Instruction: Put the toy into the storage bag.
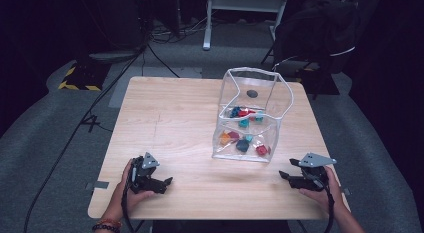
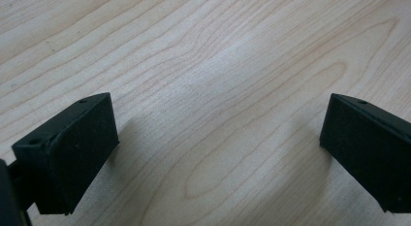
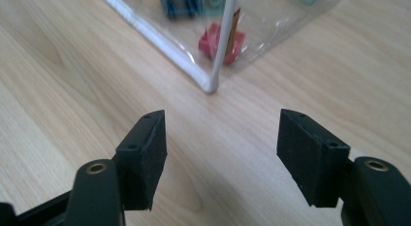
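I have both grippers resting low at the near edge of the tabletop, and neither holds anything. My left gripper sits near the left corner with its jaws spread wide over bare wood. My right gripper is at the near right, jaws about two thirds open and empty, pointing toward the near right corner of the clear bag.

The bag stands right of centre, its mouth open at the top, well apart from the left gripper and near the right one. Inside lie small coloured blocks: I count roughly ten, in red, teal, orange and dark blue, though some overlap and I cannot be sure of the number. In the right gripper view one red block lies just behind the bag's white-edged corner.

As I judge it, the work on the bag has not started at this moment: no block is out on the tabletop, and nothing is gripped. Everything is left to do, starting with taking hold of the bag

Count: one bag, two grippers, about ten blocks
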`<state>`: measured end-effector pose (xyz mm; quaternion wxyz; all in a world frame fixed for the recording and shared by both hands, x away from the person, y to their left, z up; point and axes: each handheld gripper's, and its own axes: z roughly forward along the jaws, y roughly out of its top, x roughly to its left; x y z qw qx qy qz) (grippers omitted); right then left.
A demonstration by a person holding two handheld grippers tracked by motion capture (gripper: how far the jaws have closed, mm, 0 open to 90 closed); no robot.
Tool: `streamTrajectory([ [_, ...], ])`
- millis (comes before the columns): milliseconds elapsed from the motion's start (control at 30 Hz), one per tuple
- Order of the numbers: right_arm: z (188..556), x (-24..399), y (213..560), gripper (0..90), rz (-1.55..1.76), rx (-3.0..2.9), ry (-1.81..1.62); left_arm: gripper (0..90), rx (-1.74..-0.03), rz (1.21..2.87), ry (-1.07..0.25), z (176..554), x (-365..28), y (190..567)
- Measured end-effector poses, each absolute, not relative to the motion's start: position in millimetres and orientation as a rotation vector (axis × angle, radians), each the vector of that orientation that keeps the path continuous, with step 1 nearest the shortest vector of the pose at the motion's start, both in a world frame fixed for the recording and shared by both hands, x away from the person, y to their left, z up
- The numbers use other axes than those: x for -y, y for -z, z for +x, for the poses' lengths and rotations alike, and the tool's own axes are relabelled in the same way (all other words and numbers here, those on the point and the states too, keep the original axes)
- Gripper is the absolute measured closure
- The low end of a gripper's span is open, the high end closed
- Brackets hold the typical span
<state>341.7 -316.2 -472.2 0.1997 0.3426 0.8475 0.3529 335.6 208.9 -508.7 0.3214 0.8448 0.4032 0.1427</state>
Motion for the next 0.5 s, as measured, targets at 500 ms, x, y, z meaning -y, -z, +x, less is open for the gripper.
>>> streamTrajectory([
  [500,332.8,325.3,506.7,21.8,1.05,-2.363,-1.046,0.4,-1.073,2.212,-0.374,336.1,-208.5,508.9],
])
